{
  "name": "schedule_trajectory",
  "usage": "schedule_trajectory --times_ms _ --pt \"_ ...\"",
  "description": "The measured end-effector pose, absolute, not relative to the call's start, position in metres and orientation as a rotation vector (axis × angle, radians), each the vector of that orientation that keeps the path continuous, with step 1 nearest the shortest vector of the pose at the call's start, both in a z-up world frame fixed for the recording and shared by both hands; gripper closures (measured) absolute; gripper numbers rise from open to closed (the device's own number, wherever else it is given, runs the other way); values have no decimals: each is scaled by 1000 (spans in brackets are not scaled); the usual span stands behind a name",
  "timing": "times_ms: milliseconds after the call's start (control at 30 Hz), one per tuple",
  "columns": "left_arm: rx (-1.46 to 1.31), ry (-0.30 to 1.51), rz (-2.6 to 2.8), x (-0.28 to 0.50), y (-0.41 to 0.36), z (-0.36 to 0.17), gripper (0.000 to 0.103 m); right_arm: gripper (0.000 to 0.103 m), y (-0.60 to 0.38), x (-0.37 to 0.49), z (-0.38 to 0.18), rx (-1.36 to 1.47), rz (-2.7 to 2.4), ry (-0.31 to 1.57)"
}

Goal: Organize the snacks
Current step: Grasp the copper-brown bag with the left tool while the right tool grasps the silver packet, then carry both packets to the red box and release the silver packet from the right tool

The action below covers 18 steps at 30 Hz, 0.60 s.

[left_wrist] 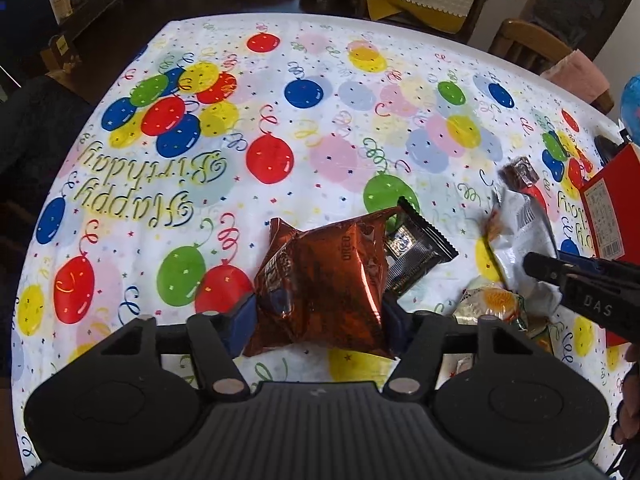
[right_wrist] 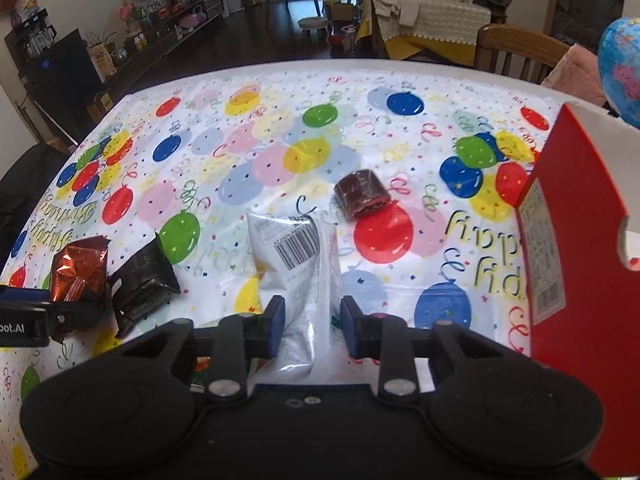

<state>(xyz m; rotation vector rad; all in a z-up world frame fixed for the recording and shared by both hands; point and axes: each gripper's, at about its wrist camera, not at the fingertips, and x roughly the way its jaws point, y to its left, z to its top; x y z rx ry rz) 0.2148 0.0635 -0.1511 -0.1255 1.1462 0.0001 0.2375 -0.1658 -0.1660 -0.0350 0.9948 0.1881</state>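
Observation:
My left gripper is shut on a copper-brown Oreo snack bag, held just above the table; it also shows in the right wrist view. A black snack packet lies just right of it. My right gripper is shut on a white snack packet with a barcode; the packet also shows in the left wrist view. A small dark red wrapped snack lies on the table beyond it.
A red box stands open at the right edge. The table wears a balloon birthday cloth. More wrapped snacks lie by the right gripper. A wooden chair stands at the far side.

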Motion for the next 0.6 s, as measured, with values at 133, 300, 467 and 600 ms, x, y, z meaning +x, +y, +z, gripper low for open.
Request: schedule_trajectory --times_ms 133,300,467,600 --pt "-127 1132 19 210 69 -145 47 84 -171 232 -158 -10 166 980" --pt "-137 1106 34 200 76 -130 47 86 -169 219 -146 -34 166 965" --pt "-151 1076 30 185 76 -110 47 88 -172 202 -124 -28 177 931" --pt "-153 1050 12 174 70 -92 47 88 -177 187 -103 -26 180 895"
